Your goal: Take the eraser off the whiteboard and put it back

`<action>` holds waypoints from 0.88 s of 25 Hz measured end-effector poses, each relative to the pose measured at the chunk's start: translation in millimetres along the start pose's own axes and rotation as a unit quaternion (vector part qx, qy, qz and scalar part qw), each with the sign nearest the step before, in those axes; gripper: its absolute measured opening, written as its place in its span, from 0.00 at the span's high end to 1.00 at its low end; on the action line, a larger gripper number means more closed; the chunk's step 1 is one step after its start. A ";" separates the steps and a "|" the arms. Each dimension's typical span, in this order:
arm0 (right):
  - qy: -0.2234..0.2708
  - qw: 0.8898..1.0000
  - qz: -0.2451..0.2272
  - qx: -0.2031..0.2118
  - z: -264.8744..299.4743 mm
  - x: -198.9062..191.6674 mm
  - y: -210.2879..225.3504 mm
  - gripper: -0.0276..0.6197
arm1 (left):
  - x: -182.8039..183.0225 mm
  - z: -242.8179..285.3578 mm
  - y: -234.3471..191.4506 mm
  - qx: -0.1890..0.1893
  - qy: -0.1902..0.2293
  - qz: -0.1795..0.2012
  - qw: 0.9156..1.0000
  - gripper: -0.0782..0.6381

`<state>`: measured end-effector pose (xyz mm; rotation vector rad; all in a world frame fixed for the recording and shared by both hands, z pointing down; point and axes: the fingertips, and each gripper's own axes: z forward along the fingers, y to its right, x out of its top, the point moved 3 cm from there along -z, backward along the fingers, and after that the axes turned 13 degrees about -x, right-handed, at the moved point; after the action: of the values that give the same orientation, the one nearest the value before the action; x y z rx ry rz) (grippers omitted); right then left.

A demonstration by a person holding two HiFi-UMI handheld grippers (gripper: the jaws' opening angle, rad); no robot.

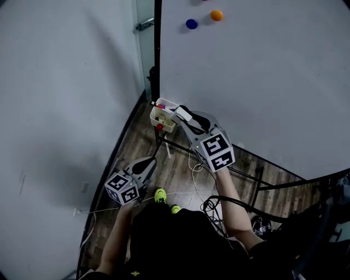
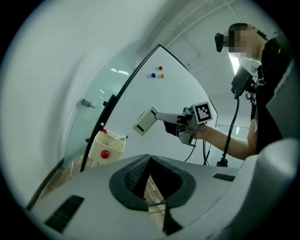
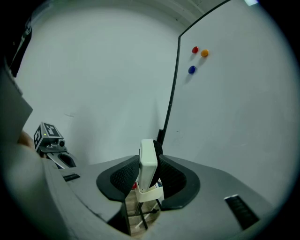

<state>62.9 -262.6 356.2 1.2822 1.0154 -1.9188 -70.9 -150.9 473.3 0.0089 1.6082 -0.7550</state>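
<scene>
The white eraser is clamped edge-on between the pads of my right gripper, held in the air just in front of the whiteboard. In the right gripper view the eraser stands upright between the jaws, above a cream marker box. The left gripper view shows the eraser at the tip of the right gripper. My left gripper hangs low at the left over the floor, its jaws together with nothing in them.
The cream marker box with a red magnet hangs on the board's black frame. Blue and orange magnets stick high on the board. The stand's legs and cables lie on the wood floor. A grey wall is at the left.
</scene>
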 end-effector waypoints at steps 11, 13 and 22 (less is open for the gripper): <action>0.008 1.000 0.002 -0.008 -19.9 10.7 9.4 0.75 | 9.0 14.0 -4.7 -0.002 0.004 0.007 1.000 0.87; 0.008 1.000 0.002 -0.009 -20.5 11.6 11.3 0.75 | 10.9 16.0 -6.1 0.001 0.004 0.009 1.000 0.87; 0.012 1.000 -0.003 -0.014 -22.8 19.4 16.2 0.75 | 16.5 21.3 -8.7 -0.009 0.020 -0.004 1.000 0.87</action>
<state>80.2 -253.0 328.4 1.2911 1.0557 -1.8922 -59.1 -174.5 463.0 0.0036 1.6546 -0.7510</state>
